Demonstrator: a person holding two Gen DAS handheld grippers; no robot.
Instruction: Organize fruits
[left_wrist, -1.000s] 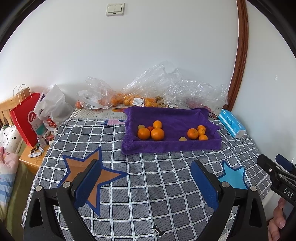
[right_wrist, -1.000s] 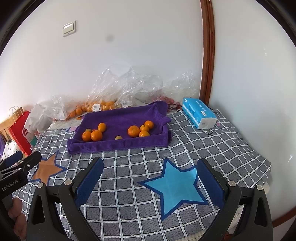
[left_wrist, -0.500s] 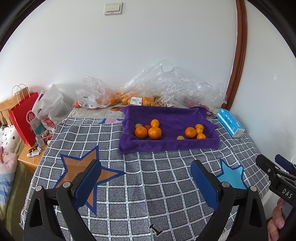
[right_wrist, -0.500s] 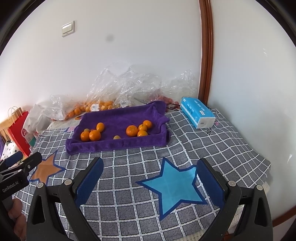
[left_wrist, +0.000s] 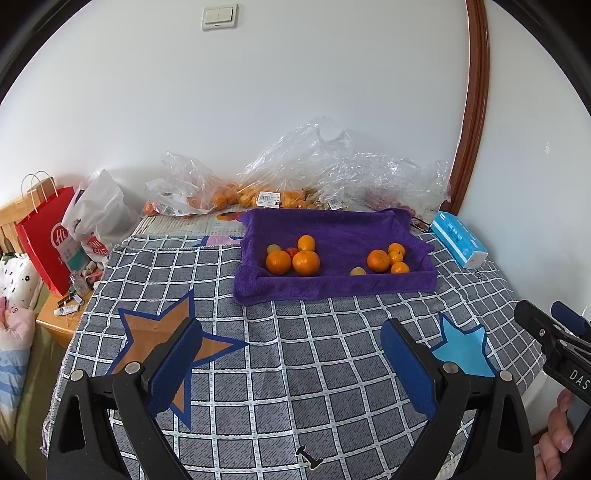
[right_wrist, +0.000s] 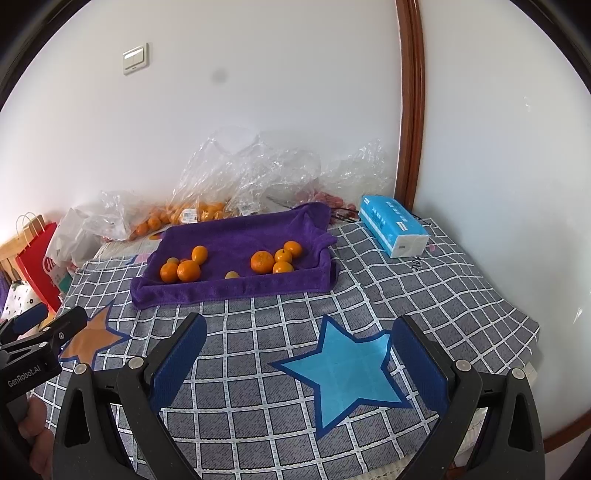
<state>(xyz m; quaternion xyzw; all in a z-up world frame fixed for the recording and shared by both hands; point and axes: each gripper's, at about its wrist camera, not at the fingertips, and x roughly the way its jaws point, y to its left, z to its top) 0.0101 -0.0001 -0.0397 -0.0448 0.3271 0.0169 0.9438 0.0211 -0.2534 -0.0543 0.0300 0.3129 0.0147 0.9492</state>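
White wall backs a checked cloth (left_wrist: 295, 354) spread over the surface. Your left gripper (left_wrist: 291, 362) and right gripper (right_wrist: 299, 362) hover low over it, jaws spread wide and empty, aimed at 12 o'clock. Fruits lie in a purple tray (left_wrist: 332, 286) there: one cluster (left_wrist: 293, 258) at its 9 o'clock, another (left_wrist: 388, 258) at 3 o'clock, which reads as sorting by group. More fruit sits in bags (left_wrist: 258, 192) behind.

The table (left_wrist: 332, 369) was covered by a grey checked cloth (right_wrist: 258, 369) with an orange star (left_wrist: 147, 336) and a blue star (right_wrist: 347, 373). A purple towel-lined tray (left_wrist: 332, 288) lay near the far edge, clear bags (left_wrist: 332, 173) behind it, a tissue pack (right_wrist: 393, 229) at the far right corner.
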